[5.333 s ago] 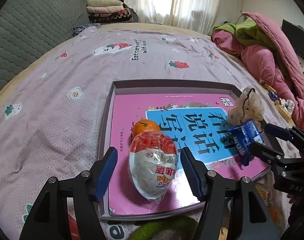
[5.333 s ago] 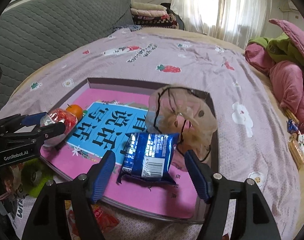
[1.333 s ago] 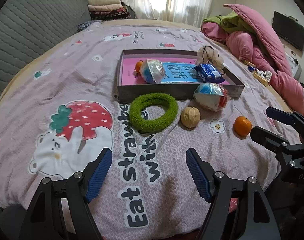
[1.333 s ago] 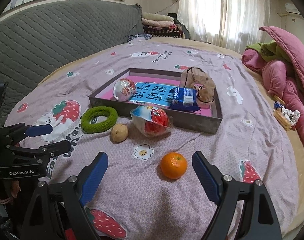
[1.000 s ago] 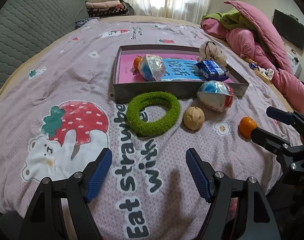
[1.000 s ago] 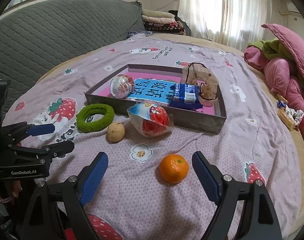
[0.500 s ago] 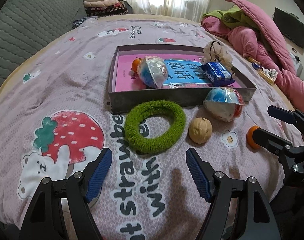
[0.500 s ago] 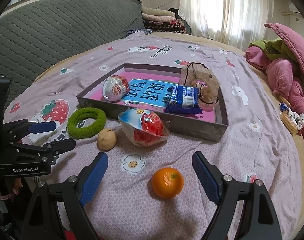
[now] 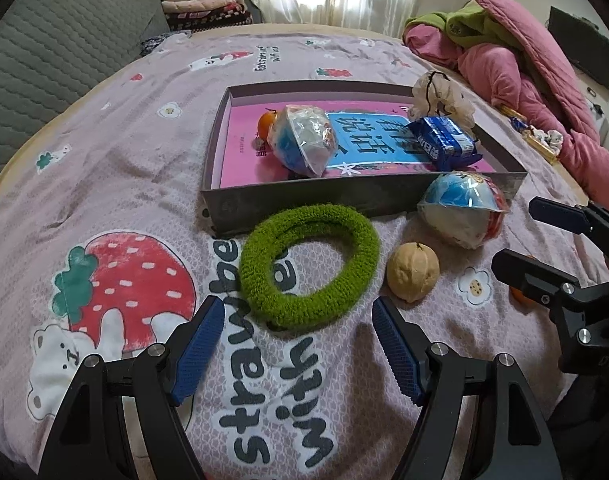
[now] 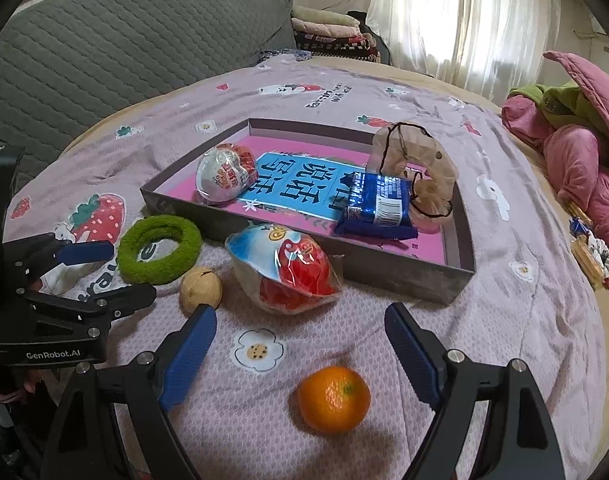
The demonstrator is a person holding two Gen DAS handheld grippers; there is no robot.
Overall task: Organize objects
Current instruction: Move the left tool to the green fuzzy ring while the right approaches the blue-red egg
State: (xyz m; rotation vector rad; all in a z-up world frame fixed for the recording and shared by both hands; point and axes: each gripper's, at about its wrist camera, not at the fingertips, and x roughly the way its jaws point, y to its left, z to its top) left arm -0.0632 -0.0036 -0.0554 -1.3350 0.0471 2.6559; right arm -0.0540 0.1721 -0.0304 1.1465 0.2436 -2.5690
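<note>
Evidently a pick-up is being lined up: the left gripper, spread wide and empty, is aimed at the green ring on the bed, just before the tray. The right gripper, equally wide and empty, is held above the orange. Lowering and closing would be needed next.

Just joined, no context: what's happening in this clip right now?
A person with two handheld tongs is sorting items into a grey tray on a bed. The left tongs are open, lined up on the green ring. The right tongs are open around the orange. A walnut and a wrapped toy egg also wait outside.
</note>
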